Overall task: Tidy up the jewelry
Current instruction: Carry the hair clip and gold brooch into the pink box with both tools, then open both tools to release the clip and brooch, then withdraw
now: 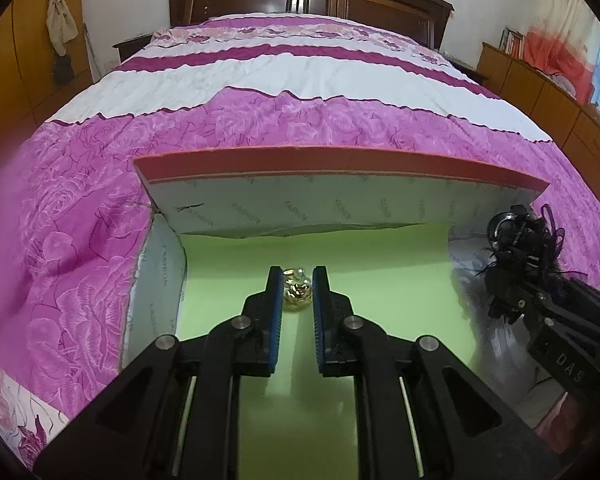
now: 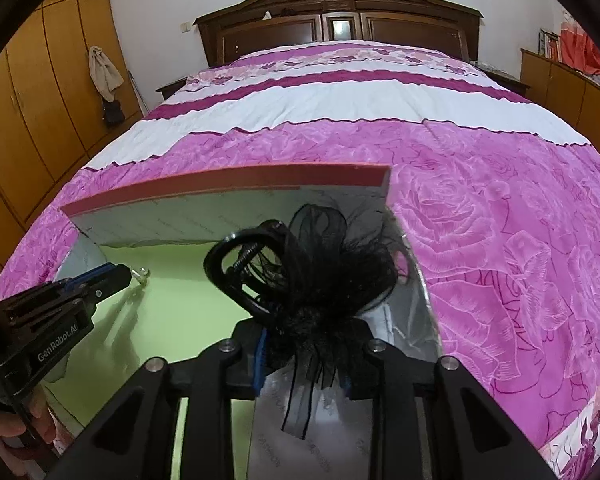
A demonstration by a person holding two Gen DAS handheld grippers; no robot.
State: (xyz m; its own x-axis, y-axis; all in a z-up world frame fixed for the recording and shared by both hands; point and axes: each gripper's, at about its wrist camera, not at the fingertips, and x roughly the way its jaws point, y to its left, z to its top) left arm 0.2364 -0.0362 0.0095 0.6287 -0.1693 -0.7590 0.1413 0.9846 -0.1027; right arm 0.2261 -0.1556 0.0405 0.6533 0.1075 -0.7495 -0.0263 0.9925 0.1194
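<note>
On the green floor of the open cardboard box (image 1: 380,264), a small heap of gold jewelry (image 1: 297,289) lies just ahead of my left gripper (image 1: 296,280), whose blue pads stand a narrow gap apart and grip nothing, I judge so the piece stays put. My right gripper (image 2: 304,344) is clamped on a black hair claw with a net bow (image 2: 320,272), carried low over the box's right side. The raised lid (image 1: 340,168) crowds the far edge; the pink floral bedspread (image 2: 500,240) surrounds everything.

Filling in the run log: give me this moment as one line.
left gripper: over box, gold jewelry at tips, grip unclear | right gripper: shut on black hair clip
</note>
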